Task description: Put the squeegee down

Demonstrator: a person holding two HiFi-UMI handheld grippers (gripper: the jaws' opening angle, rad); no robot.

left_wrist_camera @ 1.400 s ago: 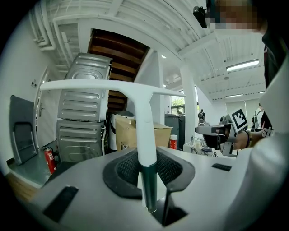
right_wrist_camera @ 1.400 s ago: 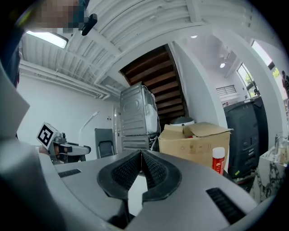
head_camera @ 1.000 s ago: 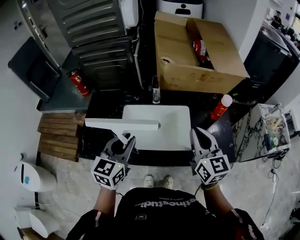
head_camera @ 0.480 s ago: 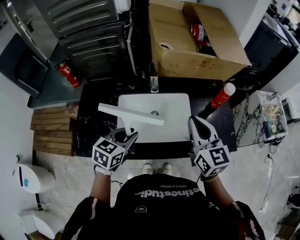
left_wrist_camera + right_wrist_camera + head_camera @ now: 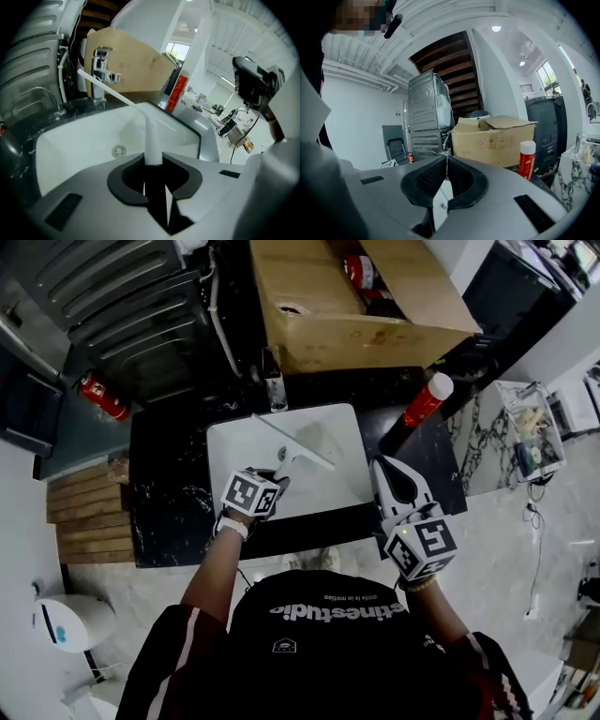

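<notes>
The squeegee (image 5: 295, 443) is plain white and T-shaped, with a slim round handle and a long straight blade. It sits over the white sink (image 5: 234, 442), its blade slanting across the basin towards the tap (image 5: 100, 70). Your left gripper (image 5: 277, 478) has the handle's end between its fingers (image 5: 123, 180), which are closing on it at roughly half spread; whether the blade touches the basin can't be told. Your left arm reaches out over the front edge of the black surface (image 5: 178, 512), with the gripper tipped down into the sink. Your right gripper (image 5: 392, 471) holds nothing, its fingers (image 5: 427, 180) meeting at the tips. It hovers by the sink's right front corner, pointing about level at the cardboard box (image 5: 494, 140).
</notes>
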